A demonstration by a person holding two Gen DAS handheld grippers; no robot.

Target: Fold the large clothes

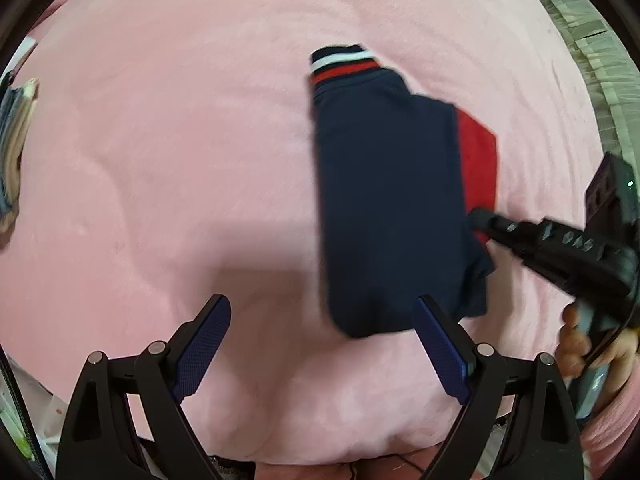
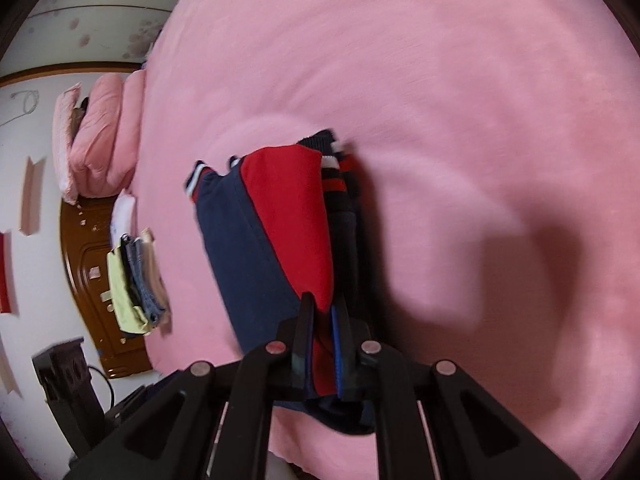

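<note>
Here, folded jacket (image 2: 272, 236) between right hand-held gripper (image 2: 324, 320) fingers

A soft, fuzzy pink blanket (image 1: 160, 140) with a matt nap is seen over the bed. The folded top (image 1: 384, 208) is of navy and red knitted cloth, matt, with a ribbed striped cuff (image 1: 344, 60). The left claw (image 1: 320, 344) is made of matt black plastic, with dimpled blue rubbery pads (image 1: 204, 344) and shiny metal pins. The same plastic is seen on the right claw (image 2: 322, 320). A glossy brown wooden headboard (image 2: 84, 240) is shown, beside stacked cloth (image 2: 136, 280).
</note>
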